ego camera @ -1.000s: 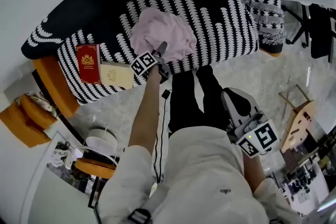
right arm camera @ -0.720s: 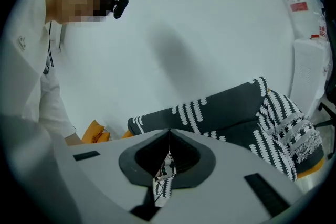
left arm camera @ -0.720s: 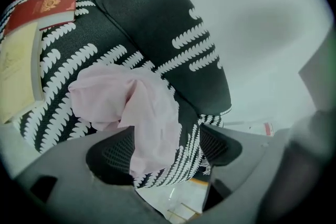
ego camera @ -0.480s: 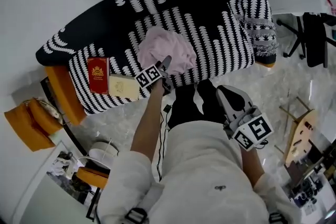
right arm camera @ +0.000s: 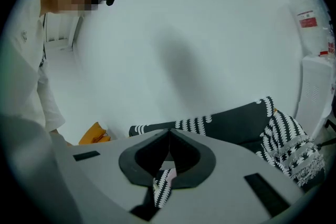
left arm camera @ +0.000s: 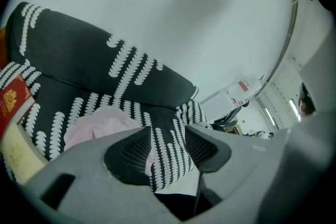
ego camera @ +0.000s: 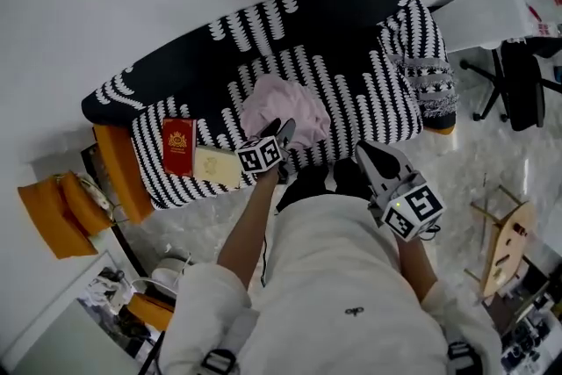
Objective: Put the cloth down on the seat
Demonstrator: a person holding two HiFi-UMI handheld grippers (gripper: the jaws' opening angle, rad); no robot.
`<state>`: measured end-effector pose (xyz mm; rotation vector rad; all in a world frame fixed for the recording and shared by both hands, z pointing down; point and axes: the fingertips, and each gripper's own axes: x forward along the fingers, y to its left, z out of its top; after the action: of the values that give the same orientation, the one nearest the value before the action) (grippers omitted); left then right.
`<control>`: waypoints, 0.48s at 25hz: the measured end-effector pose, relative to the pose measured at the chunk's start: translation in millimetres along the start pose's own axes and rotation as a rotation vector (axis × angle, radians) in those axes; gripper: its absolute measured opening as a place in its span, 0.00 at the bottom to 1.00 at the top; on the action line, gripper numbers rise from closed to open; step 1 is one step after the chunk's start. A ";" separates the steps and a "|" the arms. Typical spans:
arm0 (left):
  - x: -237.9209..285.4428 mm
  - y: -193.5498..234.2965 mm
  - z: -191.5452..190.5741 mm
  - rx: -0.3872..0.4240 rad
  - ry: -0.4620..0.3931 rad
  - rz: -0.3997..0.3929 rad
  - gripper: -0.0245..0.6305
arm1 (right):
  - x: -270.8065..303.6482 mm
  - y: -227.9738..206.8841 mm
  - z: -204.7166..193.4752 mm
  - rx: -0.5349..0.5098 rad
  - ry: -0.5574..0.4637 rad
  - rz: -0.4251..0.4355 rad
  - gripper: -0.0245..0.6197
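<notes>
Back from the cloth comes our left gripper (ego camera: 284, 130), now short of the sofa's front edge.
We see the pink cloth (ego camera: 285, 110) lying crumpled on the striped seat (ego camera: 351, 88), apart from the left gripper, whose jaws are closing with nothing between them. Left of the cloth, the same seat carries a red box (ego camera: 178, 146) and a cream book (ego camera: 217, 165), just beside each other. Our right gripper (ego camera: 362, 150) hangs by our legs, jaws together and empty.
</notes>
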<state>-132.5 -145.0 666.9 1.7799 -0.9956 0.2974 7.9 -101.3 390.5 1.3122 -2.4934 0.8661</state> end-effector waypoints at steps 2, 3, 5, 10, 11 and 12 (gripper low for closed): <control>-10.5 -9.3 7.1 0.077 -0.007 0.023 0.33 | 1.3 -0.2 4.2 -0.008 -0.012 0.005 0.05; -16.1 -13.9 10.8 0.124 -0.014 0.038 0.26 | 2.0 -0.4 5.7 -0.011 -0.017 0.007 0.05; -27.6 -24.6 17.8 0.203 -0.040 0.054 0.18 | 3.2 0.4 7.9 -0.022 -0.024 0.014 0.05; -52.8 -54.6 34.1 0.297 -0.101 0.014 0.12 | 10.6 4.2 11.4 -0.041 -0.036 0.026 0.05; -57.9 -60.2 36.3 0.316 -0.110 0.004 0.10 | 12.4 6.2 11.4 -0.044 -0.036 0.031 0.05; -62.7 -65.6 38.3 0.336 -0.120 -0.004 0.09 | 14.0 8.5 11.5 -0.049 -0.036 0.037 0.05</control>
<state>-132.4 -139.3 568.6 2.1238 -1.0742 0.3757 -6.1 -113.9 383.7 1.2813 -2.5573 0.7903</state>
